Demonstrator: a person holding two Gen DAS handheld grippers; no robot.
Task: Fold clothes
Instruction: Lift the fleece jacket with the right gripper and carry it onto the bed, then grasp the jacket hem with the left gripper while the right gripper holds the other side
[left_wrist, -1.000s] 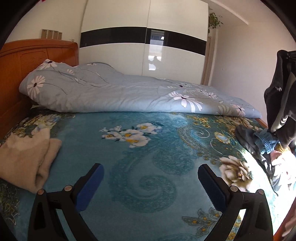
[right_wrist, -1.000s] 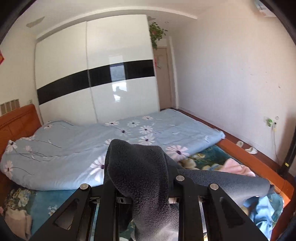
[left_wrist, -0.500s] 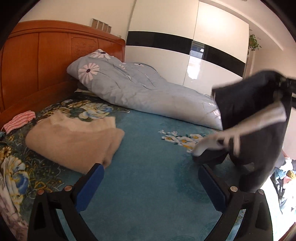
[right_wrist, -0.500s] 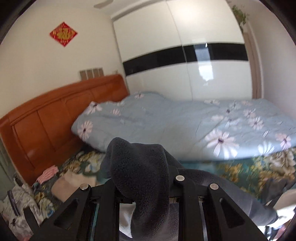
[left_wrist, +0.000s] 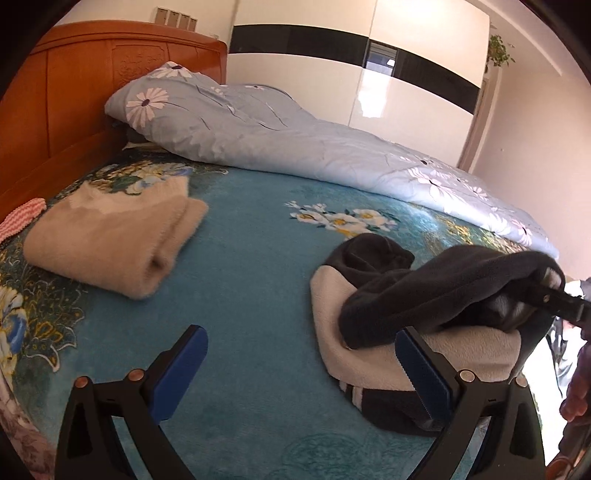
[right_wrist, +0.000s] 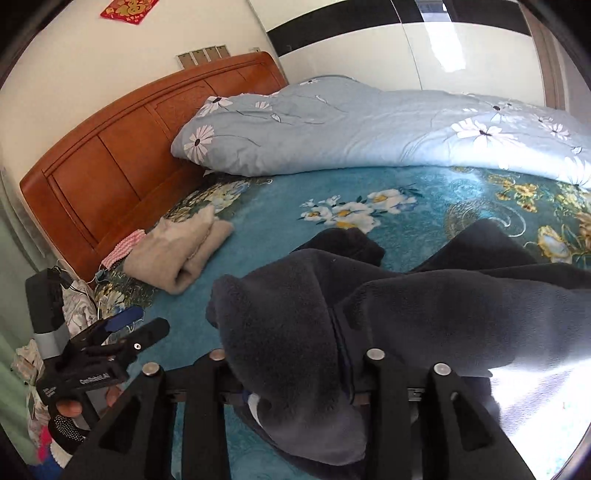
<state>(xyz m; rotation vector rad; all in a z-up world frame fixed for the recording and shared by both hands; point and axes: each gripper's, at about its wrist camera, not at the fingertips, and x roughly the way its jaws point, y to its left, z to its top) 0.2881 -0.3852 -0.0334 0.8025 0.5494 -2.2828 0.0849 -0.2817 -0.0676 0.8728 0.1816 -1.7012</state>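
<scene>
A dark grey fleece garment (left_wrist: 424, 295) with a pale lining lies bunched on the teal bedspread (left_wrist: 240, 295), right of centre. One fold still drapes over my right gripper (left_wrist: 554, 299) at the right edge. In the right wrist view the fleece (right_wrist: 332, 314) covers the fingertips. The jaws are opening, their arms spread wide with cloth between them. My left gripper (left_wrist: 300, 332) is open and holds nothing, low over the bedspread just left of the garment. It also shows as the left gripper (right_wrist: 142, 325) in a hand.
A folded beige sweater (left_wrist: 110, 236) lies at the left near the wooden headboard (left_wrist: 74, 110), beside a pink striped cloth (left_wrist: 22, 218). A light blue flowered quilt (left_wrist: 295, 147) runs along the bed's far side. A hand (left_wrist: 576, 402) shows at the right edge.
My right gripper came down from the air with the dark garment, which now rests on the bed, and its arms spread wider. The left gripper shifted toward the headboard side and dipped slightly.
</scene>
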